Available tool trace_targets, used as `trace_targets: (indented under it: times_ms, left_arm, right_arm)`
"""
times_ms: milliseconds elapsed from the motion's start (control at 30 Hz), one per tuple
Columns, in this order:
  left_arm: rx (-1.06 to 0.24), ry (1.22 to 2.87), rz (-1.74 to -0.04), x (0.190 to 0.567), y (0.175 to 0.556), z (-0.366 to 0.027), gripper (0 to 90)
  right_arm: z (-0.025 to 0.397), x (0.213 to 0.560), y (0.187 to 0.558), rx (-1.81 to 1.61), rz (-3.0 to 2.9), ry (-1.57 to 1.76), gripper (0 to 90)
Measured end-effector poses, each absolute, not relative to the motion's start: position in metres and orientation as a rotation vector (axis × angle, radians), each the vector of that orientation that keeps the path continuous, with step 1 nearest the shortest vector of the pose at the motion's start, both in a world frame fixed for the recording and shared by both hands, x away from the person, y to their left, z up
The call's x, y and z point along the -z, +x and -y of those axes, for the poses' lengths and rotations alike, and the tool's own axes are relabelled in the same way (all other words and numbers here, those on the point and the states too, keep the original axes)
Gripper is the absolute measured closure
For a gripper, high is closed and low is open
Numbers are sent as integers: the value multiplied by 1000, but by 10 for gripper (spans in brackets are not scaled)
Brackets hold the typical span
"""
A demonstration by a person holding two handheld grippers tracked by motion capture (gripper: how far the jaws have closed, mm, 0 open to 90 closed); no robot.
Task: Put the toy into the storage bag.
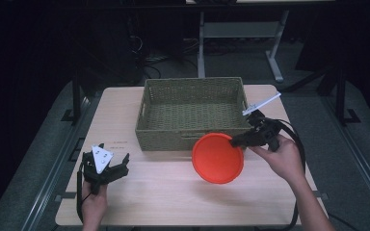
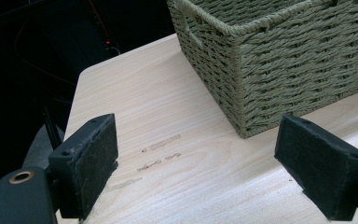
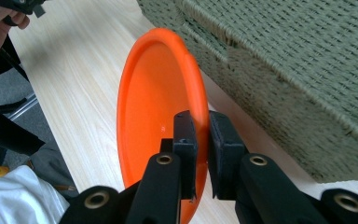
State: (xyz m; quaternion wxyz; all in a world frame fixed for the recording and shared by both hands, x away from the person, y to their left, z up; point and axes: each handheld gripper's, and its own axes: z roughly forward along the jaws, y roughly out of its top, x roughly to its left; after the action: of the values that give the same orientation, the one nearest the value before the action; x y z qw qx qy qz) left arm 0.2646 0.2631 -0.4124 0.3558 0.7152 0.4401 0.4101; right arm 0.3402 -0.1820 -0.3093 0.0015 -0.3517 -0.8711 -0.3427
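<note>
Jaws of our right gripper [image 3: 200,140] pinch the rim of the round orange plastic plate [image 1: 218,158], lifted beside the woven green basket [image 1: 192,111]. Our left gripper [image 2: 196,163] gapes wide, empty, well apart.

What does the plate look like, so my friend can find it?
Find the big woven basket in the middle of the wooden table. Just in front of its near right corner, the right gripper pinches the rim of a round plate. It's bright orange, the only colourful thing there.

No legible text, label or number anywhere.
</note>
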Motion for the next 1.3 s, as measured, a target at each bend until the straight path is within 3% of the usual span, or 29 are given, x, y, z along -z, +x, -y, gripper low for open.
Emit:
trace_targets:
  times_ms: [1300]
  left_arm:
    - [-1027, 1854, -1132, 415, 270, -265, 128]
  right_arm:
    - [168, 245, 375, 1108, 2788, -1069, 821]
